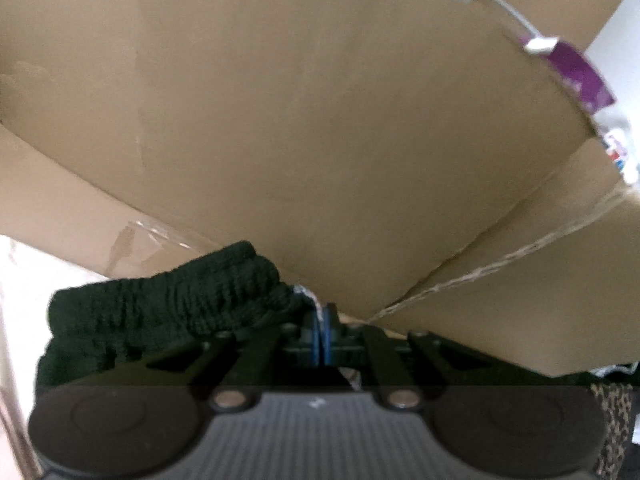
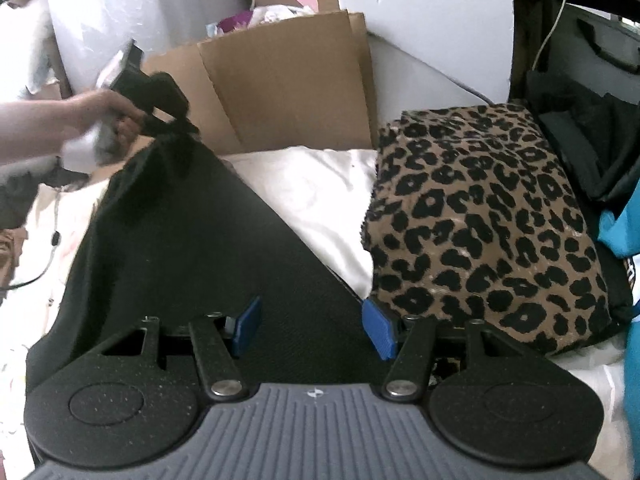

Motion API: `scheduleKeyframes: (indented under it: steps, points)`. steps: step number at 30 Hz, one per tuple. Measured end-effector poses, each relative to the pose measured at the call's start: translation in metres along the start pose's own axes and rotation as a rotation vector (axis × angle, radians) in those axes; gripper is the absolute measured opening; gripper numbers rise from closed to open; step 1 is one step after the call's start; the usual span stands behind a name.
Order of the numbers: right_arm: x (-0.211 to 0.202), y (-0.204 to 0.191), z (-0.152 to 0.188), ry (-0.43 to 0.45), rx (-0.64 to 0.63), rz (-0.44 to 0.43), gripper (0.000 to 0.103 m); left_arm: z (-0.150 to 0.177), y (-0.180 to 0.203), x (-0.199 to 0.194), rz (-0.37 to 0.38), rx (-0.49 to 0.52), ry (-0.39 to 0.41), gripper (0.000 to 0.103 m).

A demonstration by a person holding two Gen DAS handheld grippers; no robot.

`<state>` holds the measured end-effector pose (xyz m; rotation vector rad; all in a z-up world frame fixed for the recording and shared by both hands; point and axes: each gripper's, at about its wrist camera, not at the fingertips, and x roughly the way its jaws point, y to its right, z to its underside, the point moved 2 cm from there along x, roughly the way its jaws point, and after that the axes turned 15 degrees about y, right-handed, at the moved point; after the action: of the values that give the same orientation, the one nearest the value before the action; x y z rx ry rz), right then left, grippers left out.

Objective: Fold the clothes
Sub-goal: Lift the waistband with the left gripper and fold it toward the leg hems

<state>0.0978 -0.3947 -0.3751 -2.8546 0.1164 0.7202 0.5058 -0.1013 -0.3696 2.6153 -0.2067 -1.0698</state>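
The left gripper (image 1: 321,330) has its two blue pads pressed together, pinching the ribbed edge of the black garment (image 1: 180,300), which bunches out toward 9 o'clock from the jaws; a small whitish tag or thread sits right at the pinch, too small to identify. Beyond it, a cardboard box (image 1: 300,120) fills nearly the whole left wrist view, with one taped seam running toward 3 o'clock. At 1 to 2 o'clock a pale blue item and a purple one are blurred and cut by the frame edge.

The right gripper (image 2: 312,330) has its two blue pads spread wide apart with nothing between them; the black garment (image 2: 180,248) lies just past them, rising as one taut sheet toward 10 o'clock, where the left gripper (image 2: 176,126), held in the person's hand (image 2: 100,114), grips its top corner. That gripper's fingertips are hidden in the cloth there.

At 2 o'clock lies one leopard-print fabric (image 2: 480,220), its lower edge behind the gripper body. One white sheet (image 2: 312,200) shows between the two fabrics. At 12 o'clock stands a cardboard flap (image 2: 280,92). At 3 o'clock one turquoise item (image 2: 620,232) is cut off.
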Motion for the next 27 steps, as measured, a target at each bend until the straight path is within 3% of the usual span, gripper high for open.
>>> scheduleKeyframes:
  steps: [5,7,9,19,24,27]
  points:
    - [0.007,0.0,0.017,-0.067,-0.017,0.008,0.063,0.012,0.0,0.011,0.006,0.018,-0.018,0.009]
    - [0.006,0.005,0.023,-0.085,-0.021,0.029,0.062,0.009,0.003,0.004,0.024,0.036,-0.011,0.024]
    - [0.005,0.011,0.024,-0.086,0.002,0.043,0.062,0.006,0.006,-0.005,0.035,0.071,-0.019,0.031]
    - [0.009,0.008,0.011,-0.039,0.08,0.067,0.062,0.002,0.009,-0.052,0.019,0.283,-0.067,0.037]
    - [0.015,0.002,0.013,-0.054,0.065,0.047,0.062,0.012,0.022,-0.031,0.001,0.344,-0.103,0.037]
    - [0.02,0.004,0.02,-0.082,0.054,0.055,0.062,0.029,0.027,-0.02,-0.02,0.396,-0.087,0.037]
